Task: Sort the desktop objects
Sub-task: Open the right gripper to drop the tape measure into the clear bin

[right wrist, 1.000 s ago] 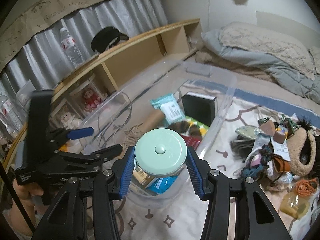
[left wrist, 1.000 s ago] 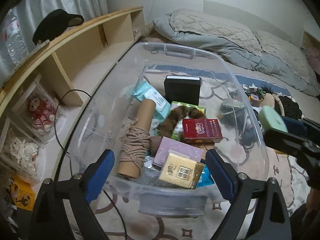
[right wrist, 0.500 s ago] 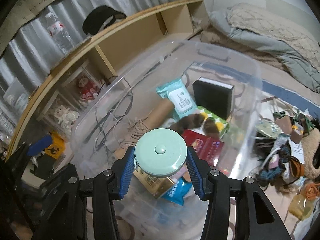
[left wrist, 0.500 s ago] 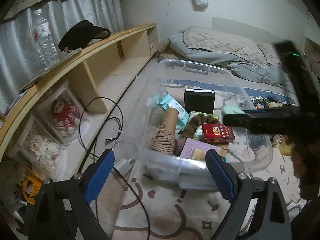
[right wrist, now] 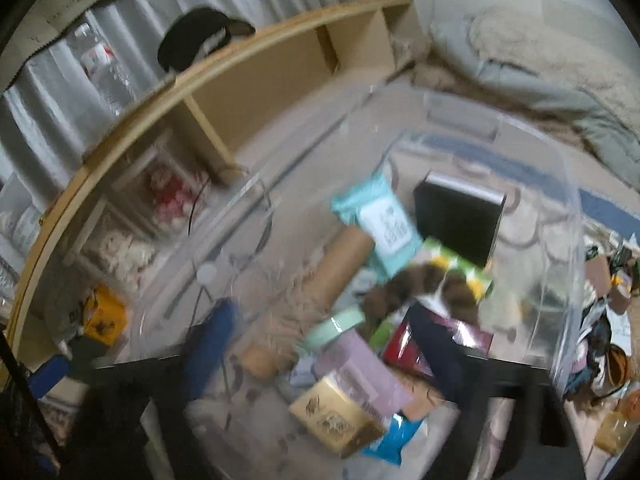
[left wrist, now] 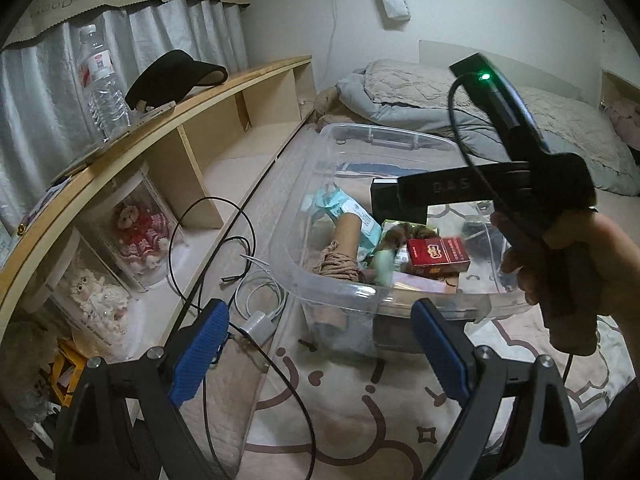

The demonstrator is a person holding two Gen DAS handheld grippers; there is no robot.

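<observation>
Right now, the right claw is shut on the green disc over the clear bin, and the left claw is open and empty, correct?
Not quite. The right claw is open and holds nothing. The green disc is free of it, down among the things in the bin, as the blurred right wrist view shows. The rest stands: that claw is over the bin, and the left claw is open and empty.

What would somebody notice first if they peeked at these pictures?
Probably the big see-through bin in the middle, heaped with stuff: a red box, a black box standing at the back and a round mint-green case lying among the pile. On the wooden shelf to the left sits a black visor.
</observation>
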